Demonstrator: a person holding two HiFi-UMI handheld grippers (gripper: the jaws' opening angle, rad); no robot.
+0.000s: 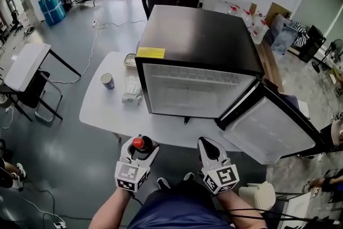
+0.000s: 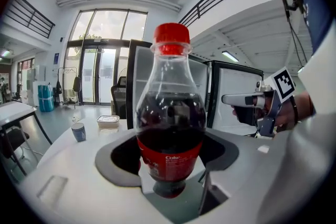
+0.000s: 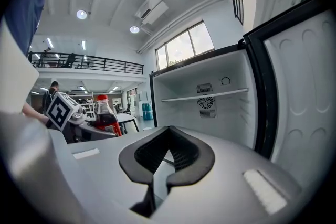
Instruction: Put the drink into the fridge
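The head view looks steeply down from above the fridge [image 1: 198, 45], with the left tool [image 1: 139, 145] and right tool [image 1: 206, 143] at its lower edge. The left gripper view sits close behind the bottle [image 2: 170, 113], facing the fridge's open front. The right gripper view looks up into the same fridge, with the left tool at mid-left.

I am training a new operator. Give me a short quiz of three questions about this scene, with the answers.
1. True or false: the fridge door stands open.
2. Which gripper holds the cola bottle? A: left. B: right.
3. Fill in: the cup stands on the white ____, left of the fridge.
Key: 1 true; 2 A, the left gripper is shut on it; 3 table.
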